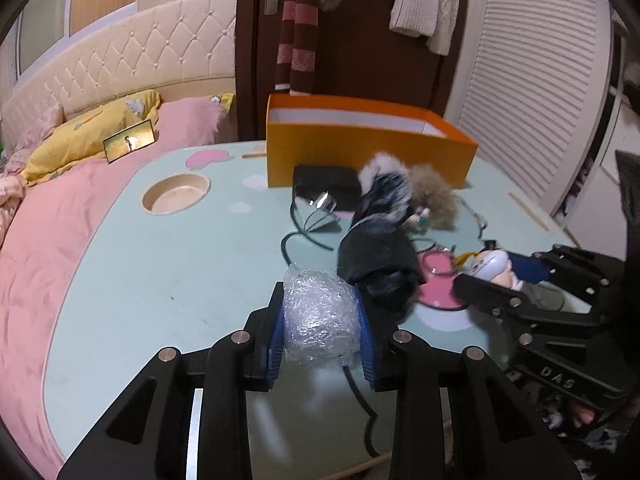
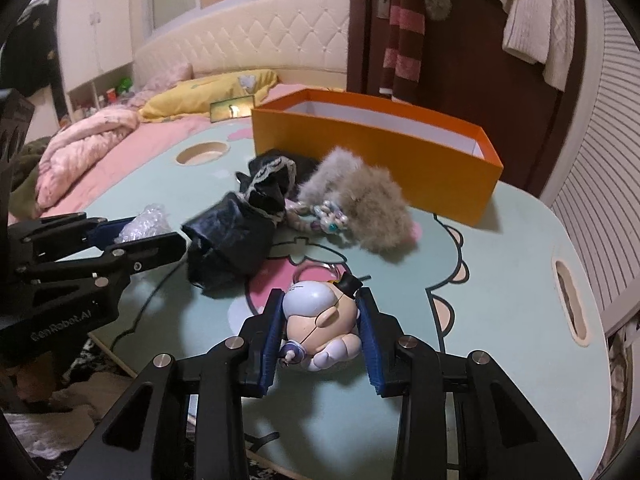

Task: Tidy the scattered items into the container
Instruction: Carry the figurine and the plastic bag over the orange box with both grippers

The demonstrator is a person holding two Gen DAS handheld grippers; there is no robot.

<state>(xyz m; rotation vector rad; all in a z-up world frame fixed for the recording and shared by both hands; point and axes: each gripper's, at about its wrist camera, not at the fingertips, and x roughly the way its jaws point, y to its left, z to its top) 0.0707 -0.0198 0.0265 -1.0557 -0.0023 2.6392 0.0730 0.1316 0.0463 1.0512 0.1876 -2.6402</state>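
Two tools, each closed on one item, near edge of the surface (image 1: 160,264). Left tool (image 1: 320,320): blue pads pressed against both flanks of a crumpled bubble-wrap ball (image 1: 320,316), narrow grip. Right tool (image 2: 322,328): pads against both sides of a round-headed figurine keychain (image 2: 320,324), also narrow.

Risks, near to far. The bubble wrap is soft and springy; in my judgement it may squeeze out of the pads on lifting. A black cable (image 1: 360,400) runs under the ball towards 6 o'clock; whether it is attached I cannot tell, and if caught it would drag. The figurine is smooth and rounded, so it may rotate or slip; its key ring (image 2: 316,270) at 12 o'clock lies near the black pouch (image 2: 232,236) and could snag it. The two tools work close together and could collide when both travel to the box.

Count, near to far: one bubble-wrap ball, one figurine keychain, one black pouch at centre, one beaded trinket (image 2: 330,216), one fur pom-pom (image 2: 368,208), one dark flat case (image 1: 326,184) with a cable and plug, one orange box (image 1: 372,148) at 12 o'clock, open-topped, nothing visible inside from these angles. One cup recess (image 1: 176,194) lies at 10 o'clock in the left view.
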